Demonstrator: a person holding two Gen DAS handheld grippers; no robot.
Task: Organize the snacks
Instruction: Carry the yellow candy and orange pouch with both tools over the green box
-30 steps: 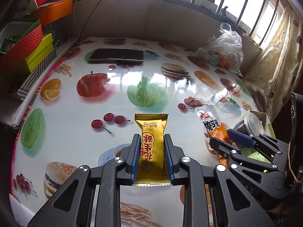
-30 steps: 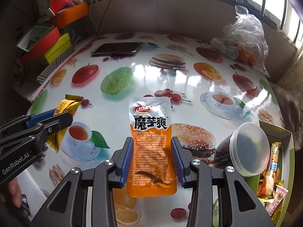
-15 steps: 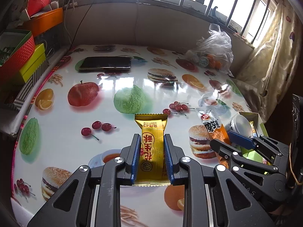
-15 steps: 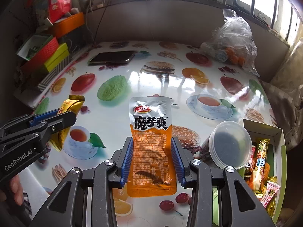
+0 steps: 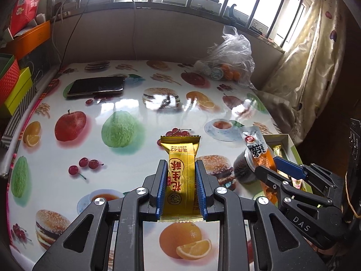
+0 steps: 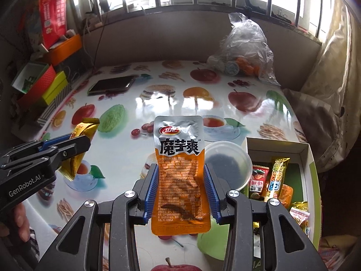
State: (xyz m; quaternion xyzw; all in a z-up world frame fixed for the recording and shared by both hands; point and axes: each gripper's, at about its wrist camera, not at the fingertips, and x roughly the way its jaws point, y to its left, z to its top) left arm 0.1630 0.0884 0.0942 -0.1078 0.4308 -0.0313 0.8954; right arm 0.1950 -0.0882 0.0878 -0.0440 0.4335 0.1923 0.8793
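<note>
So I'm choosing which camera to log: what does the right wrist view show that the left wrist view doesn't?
Only the right wrist view shows the snacks inside the white box, the clear lidded cup whole, and fingers on the left gripper. Only the left wrist view shows the yellow snack face-on. Both show the orange pouch in the right gripper, the phone and the plastic bag.

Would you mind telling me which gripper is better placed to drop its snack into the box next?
Probably the right gripper: its orange pouch hangs beside the open snack box, while the left gripper holds the yellow bar farther away over the table.
</note>
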